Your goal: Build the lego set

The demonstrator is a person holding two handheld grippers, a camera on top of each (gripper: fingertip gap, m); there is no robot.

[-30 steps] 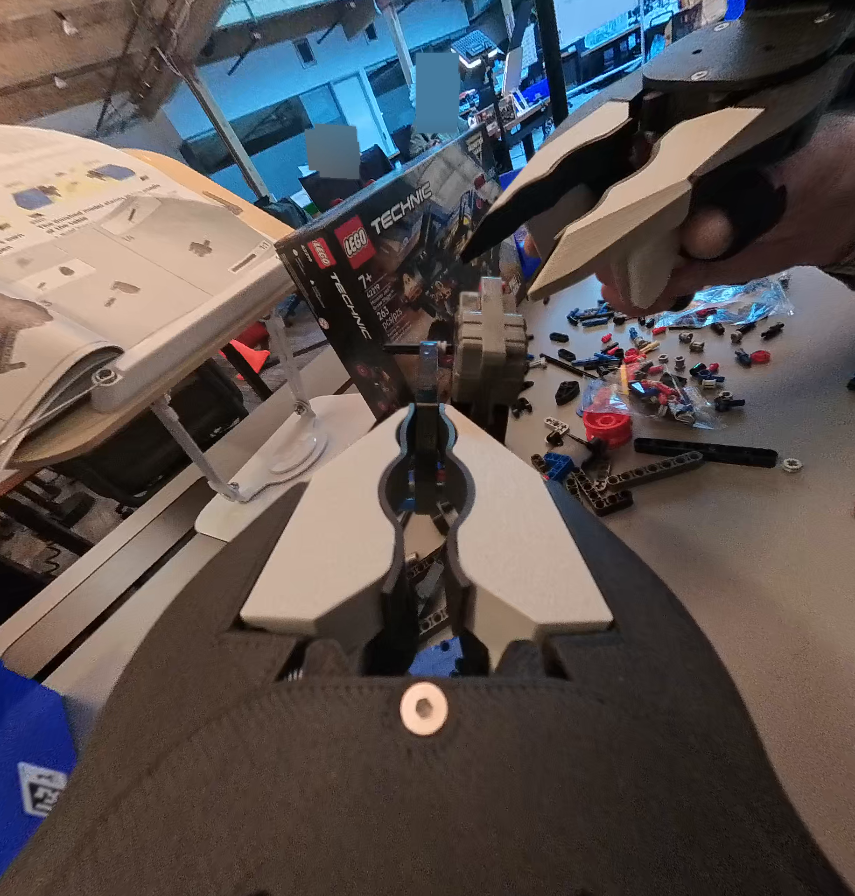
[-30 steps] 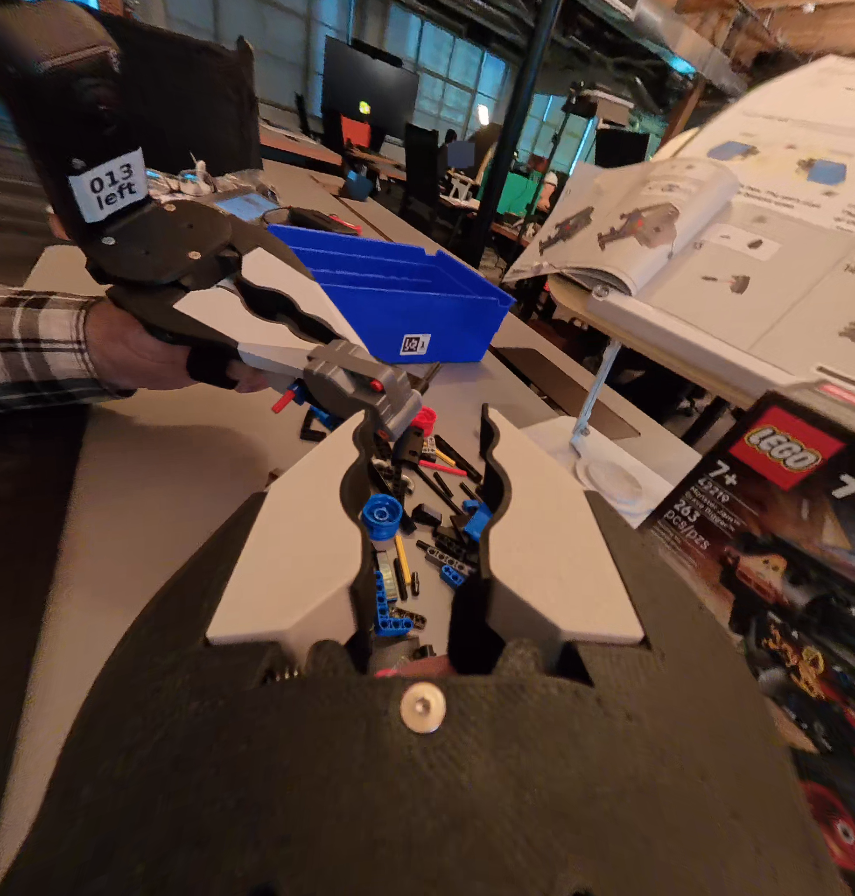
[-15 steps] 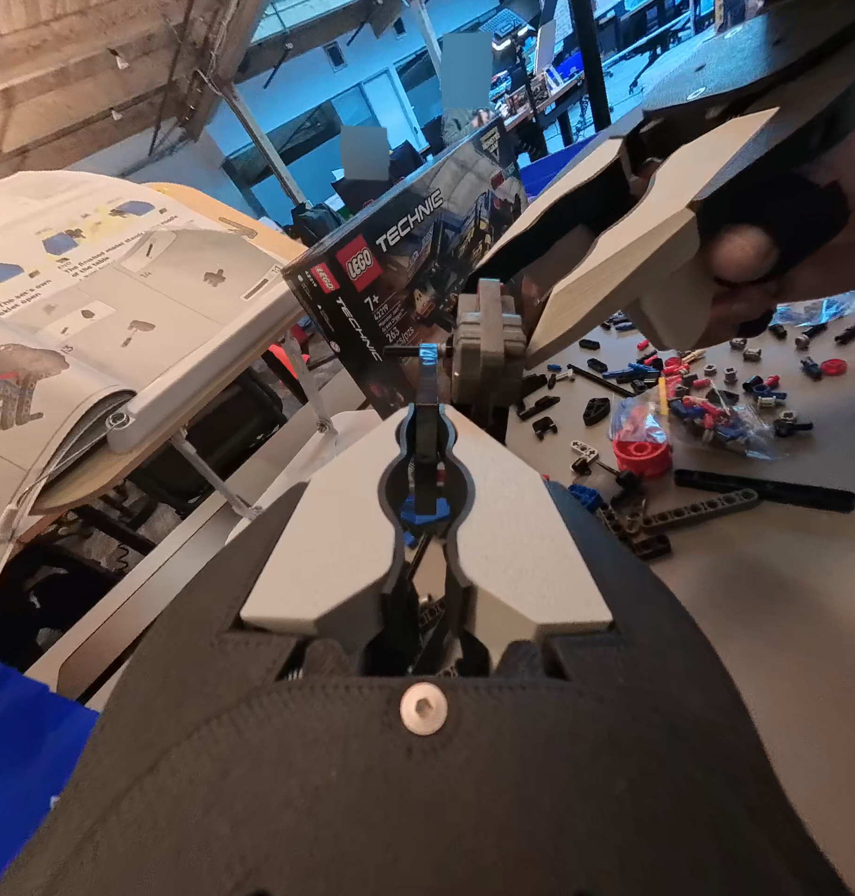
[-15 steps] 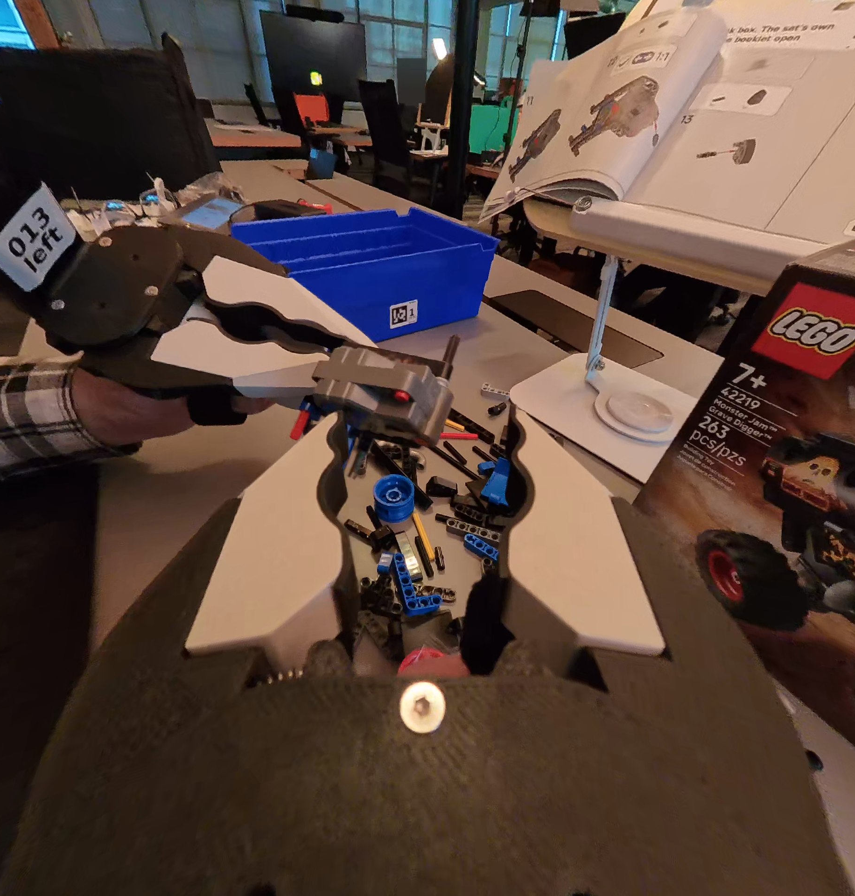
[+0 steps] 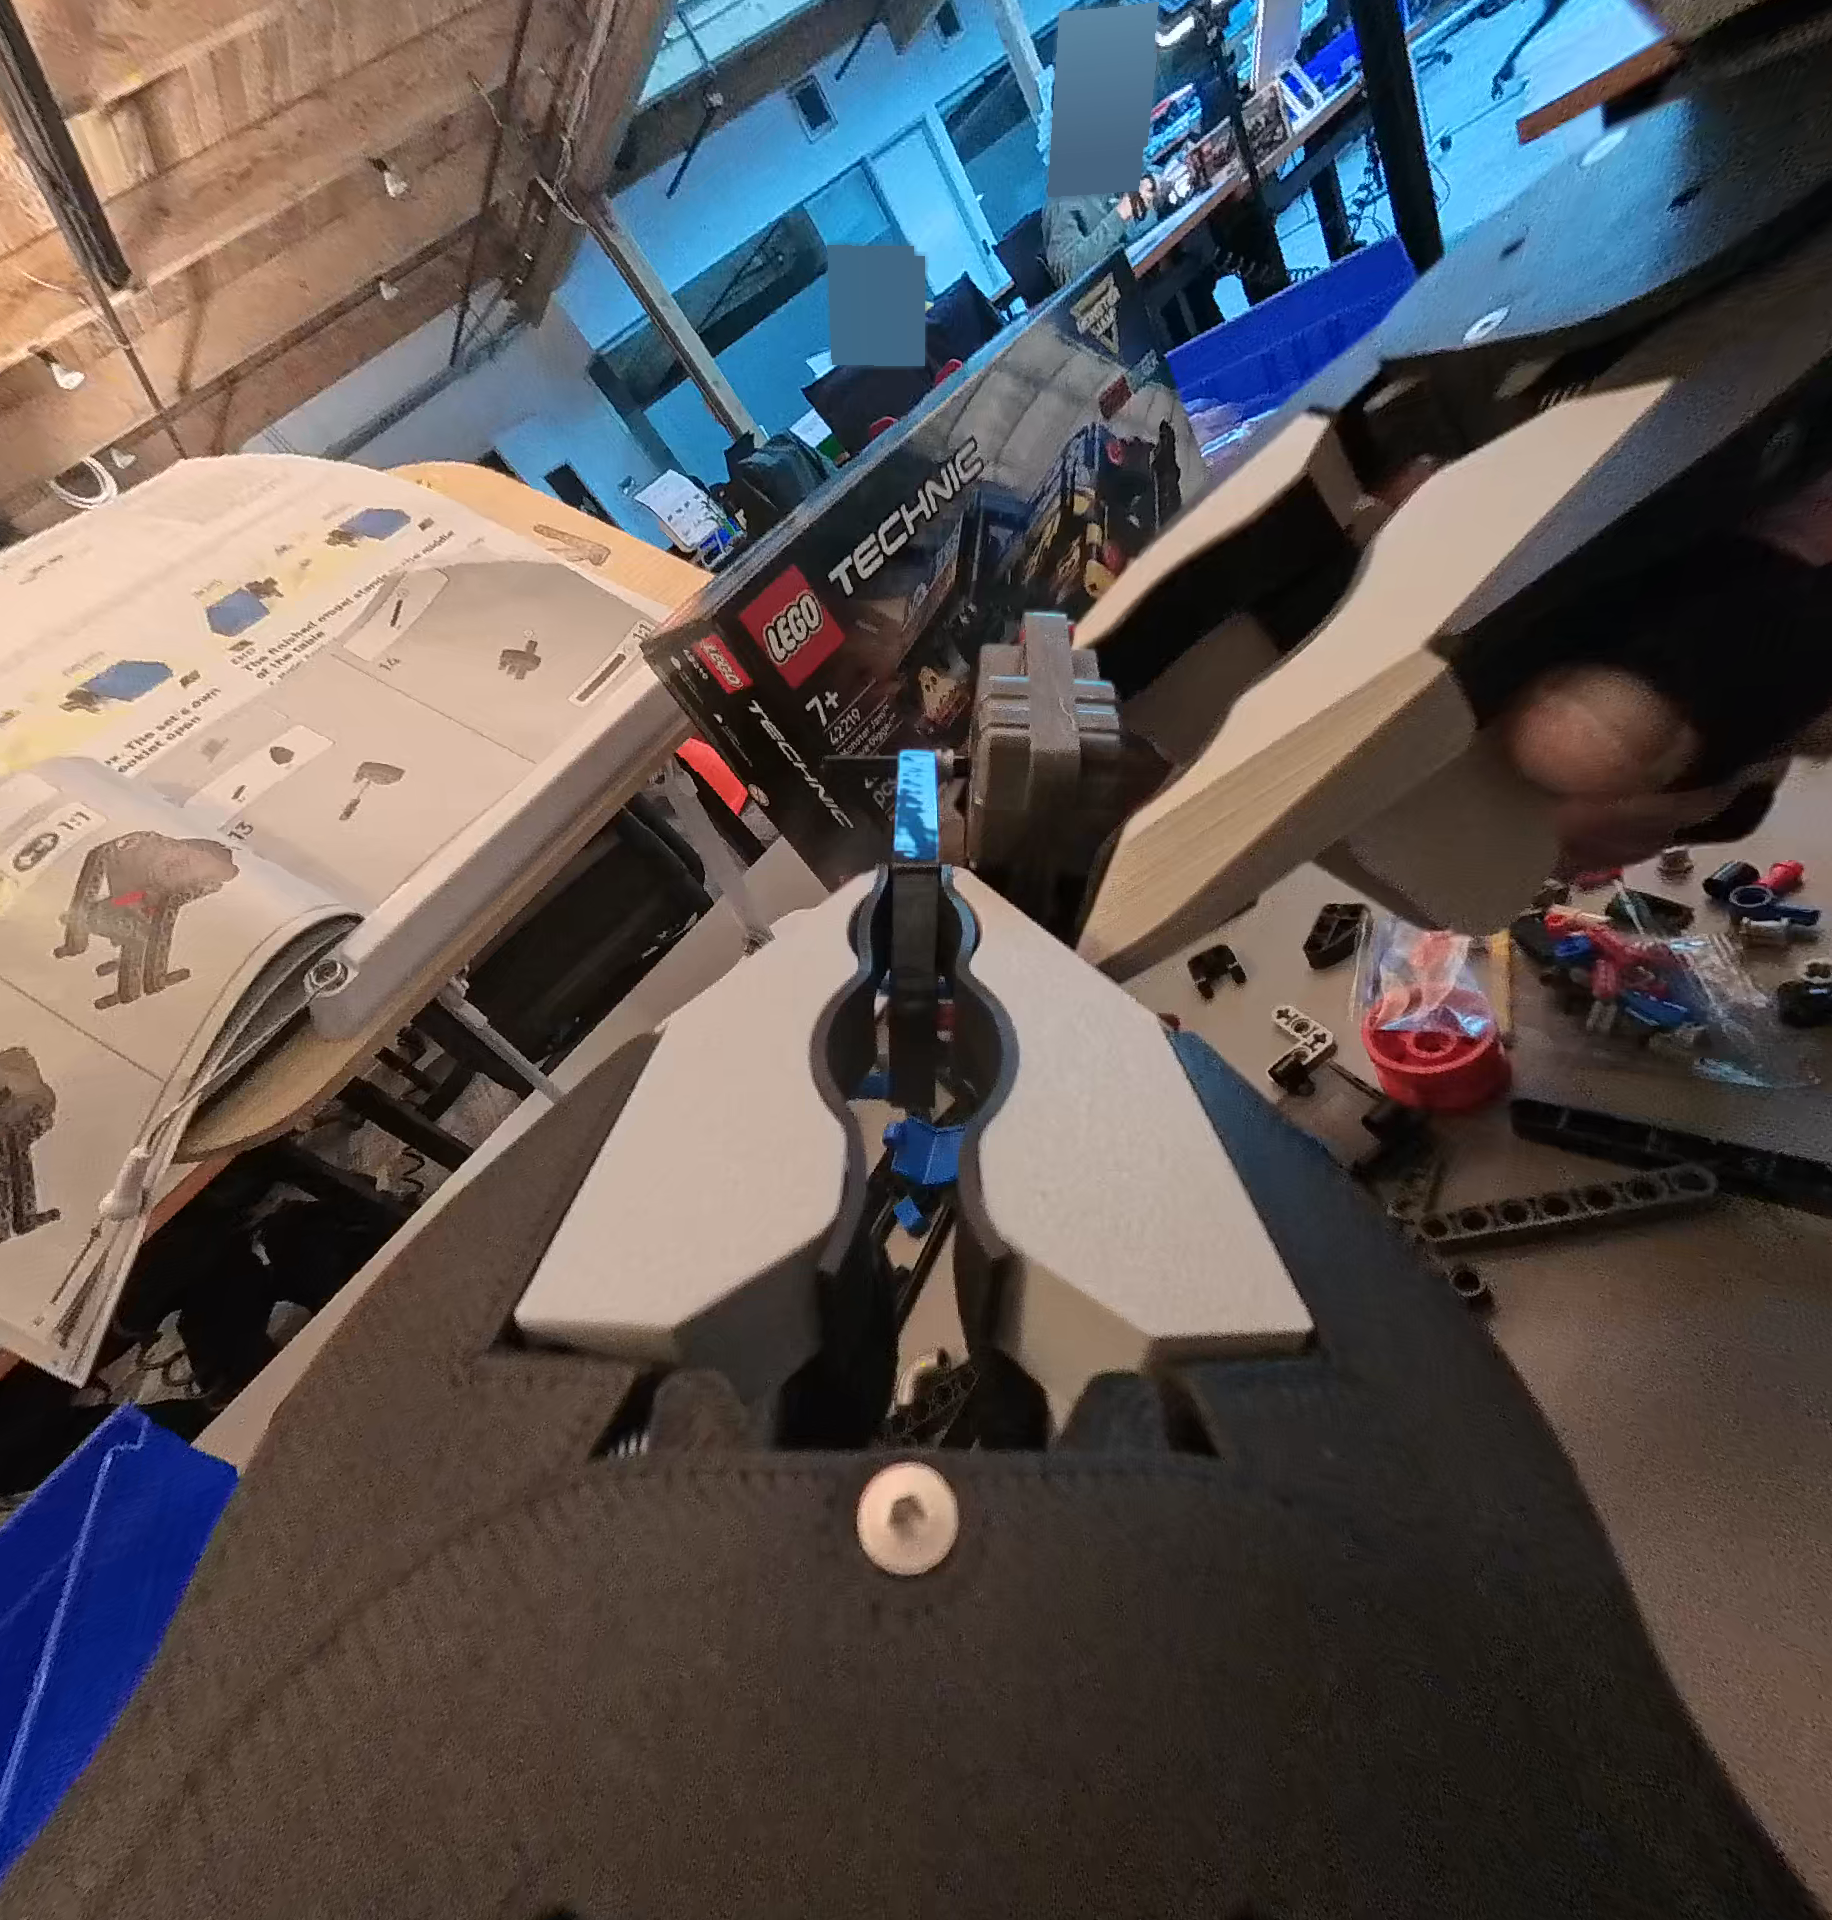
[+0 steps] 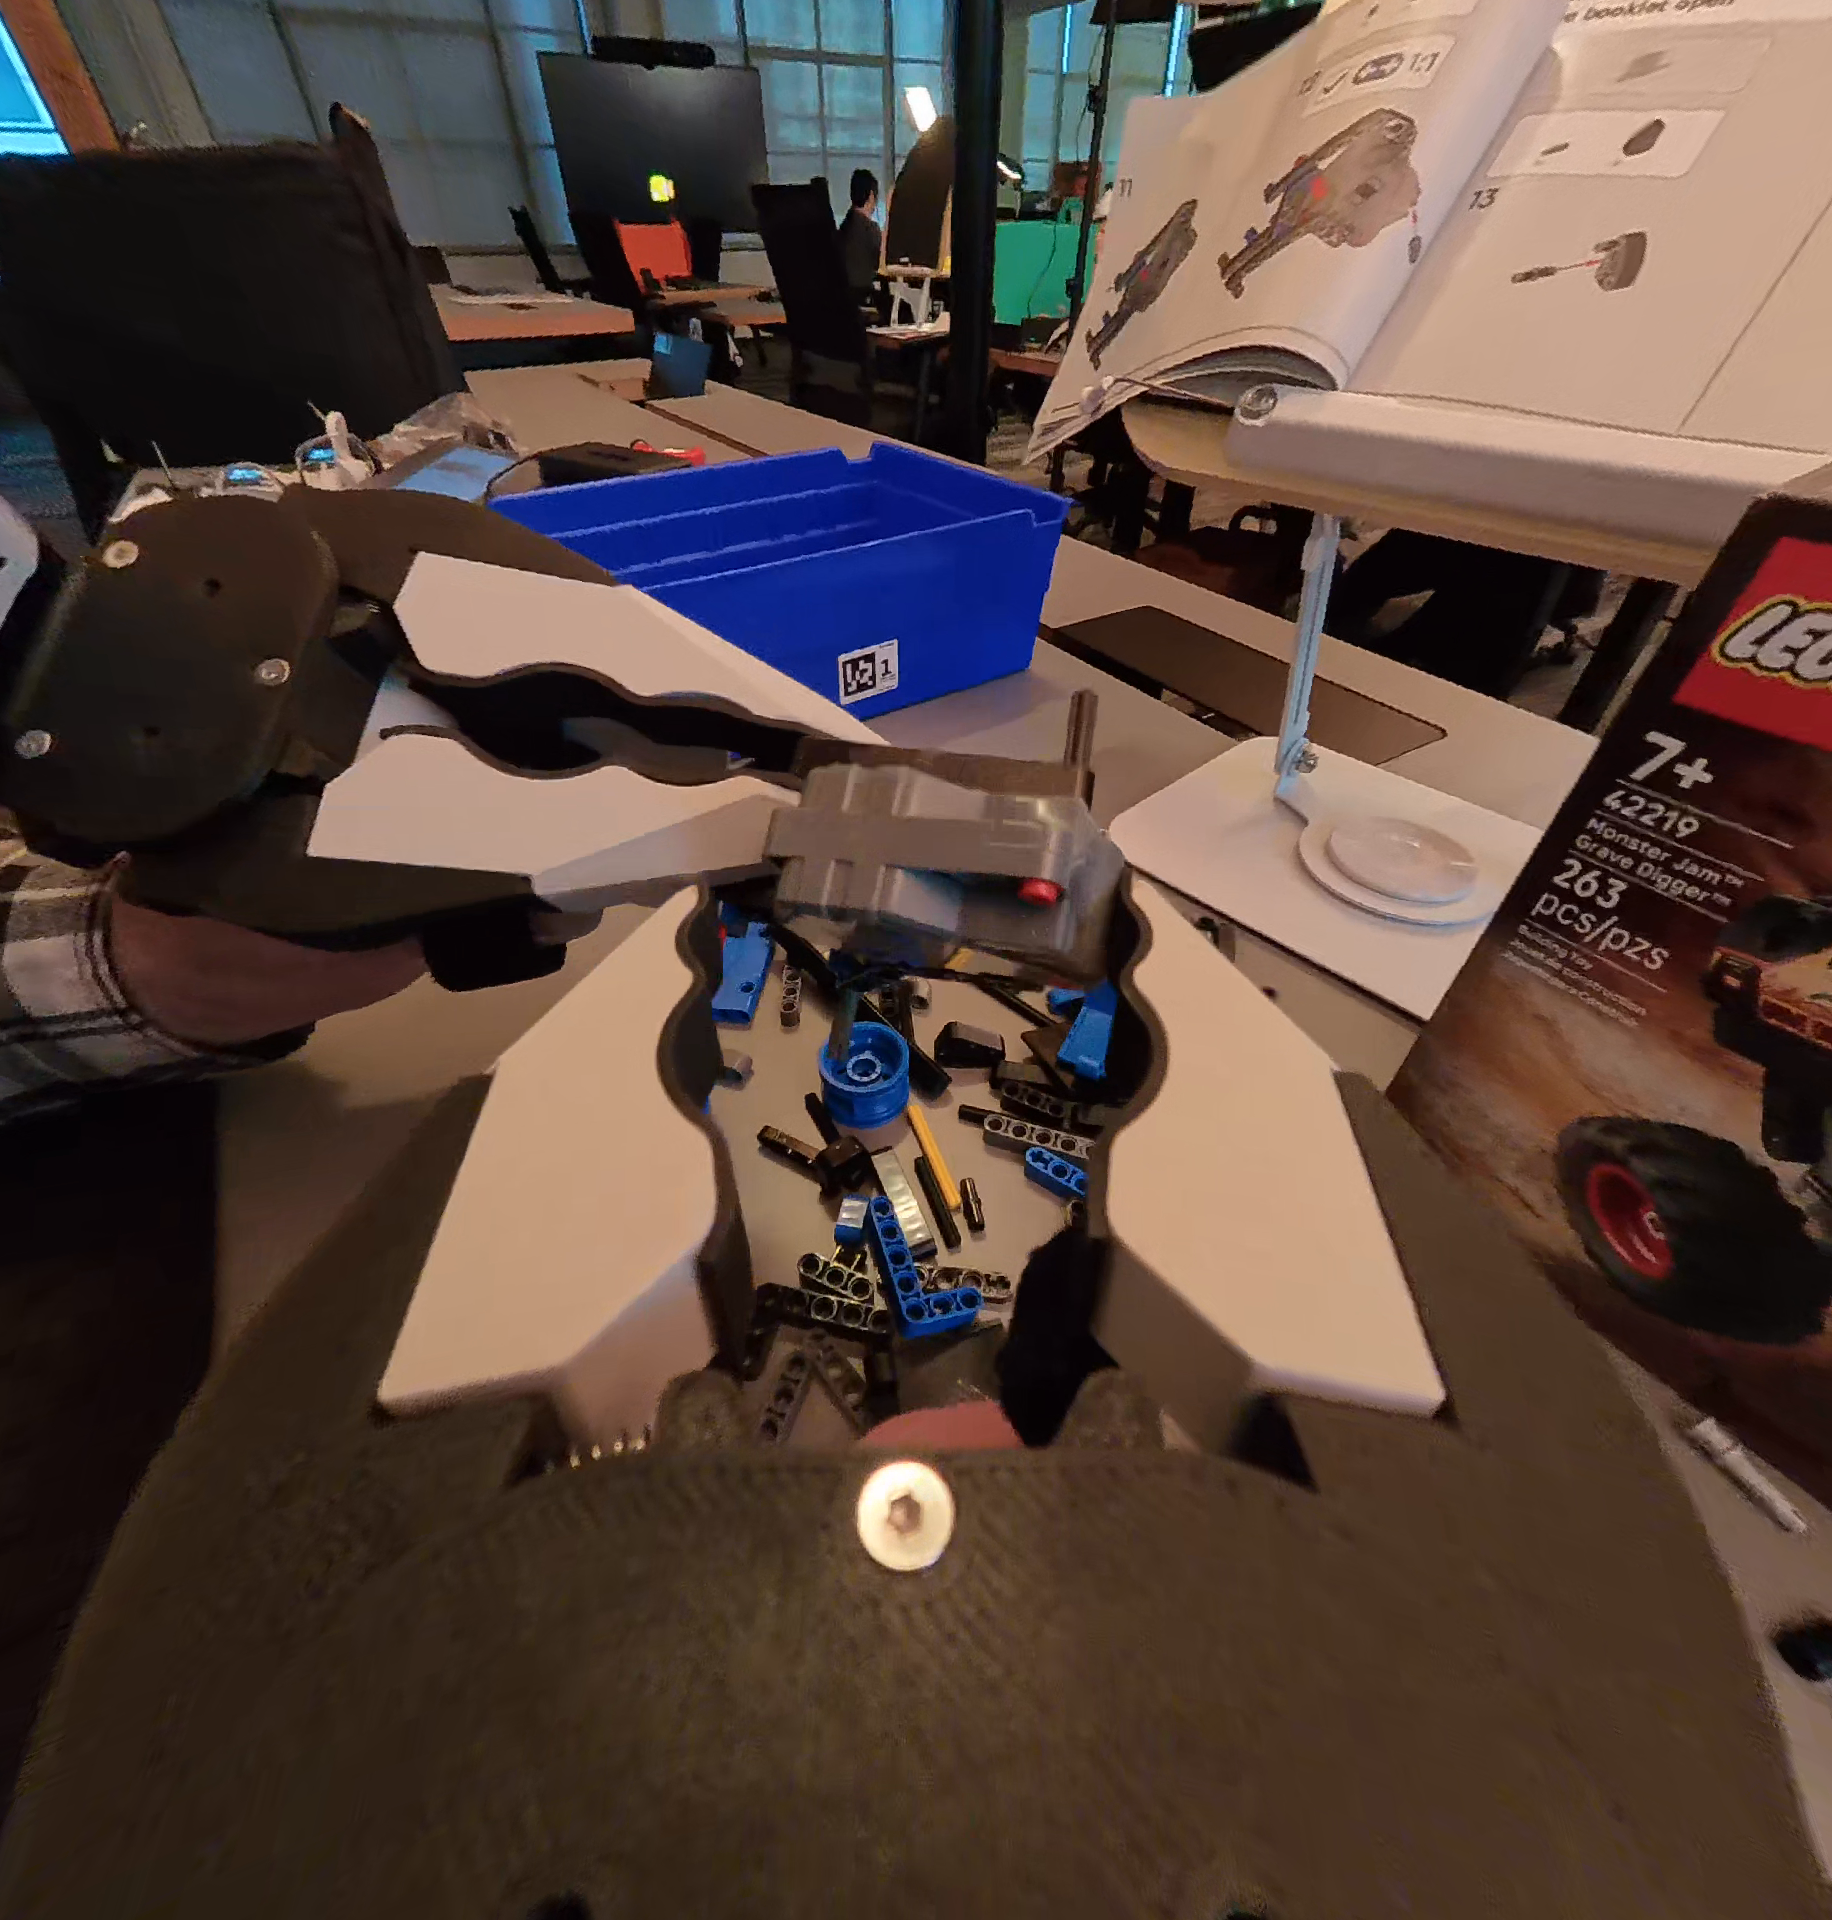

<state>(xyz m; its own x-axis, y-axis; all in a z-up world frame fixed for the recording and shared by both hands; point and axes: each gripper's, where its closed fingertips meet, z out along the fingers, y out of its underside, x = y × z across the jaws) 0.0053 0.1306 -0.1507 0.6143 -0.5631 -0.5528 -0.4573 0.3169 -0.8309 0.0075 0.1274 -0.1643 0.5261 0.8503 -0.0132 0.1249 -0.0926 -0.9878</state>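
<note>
Your left tongs (image 5: 914, 883) are pinching a thin black lego beam (image 5: 914, 935) edge-on between their tips, so it is standing upright in the left wrist view, with a glossy blue-lit top end. A black axle is running from that top end into a grey lego block (image 5: 1037, 748), a ribbed, boxy piece with a cross-shaped ridge on its near face. In the right wrist view the same grey block (image 6: 943, 862) is showing rounded corners, grooved bands across its top and a small red pin on its side, and a dark axle is sticking up at its far end. The assembly is hanging in the air above the counter (image 6: 1130, 727), right at the tips of your right tongs (image 6: 912, 935).

Your right tongs are spread wide, one finger on each side of the block; I cannot tell whether either finger is touching it. In the left wrist view the right tongs (image 5: 1088, 790) are reaching in from the right, just beside the block.

Loose lego parts (image 6: 891, 1174) are lying on the counter below: a blue wheel hub (image 6: 863, 1070), black and blue beams, a yellow axle. Farther right in the left wrist view, a red wheel hub (image 5: 1431, 1060) is sitting beside a clear bag of small pieces (image 5: 1639, 987). The lego box (image 5: 912, 644) is standing behind the assembly, the open instruction booklet (image 5: 216, 748) is resting on a stand at the left, and a blue bin (image 6: 818, 561) is sitting at the far side.
</note>
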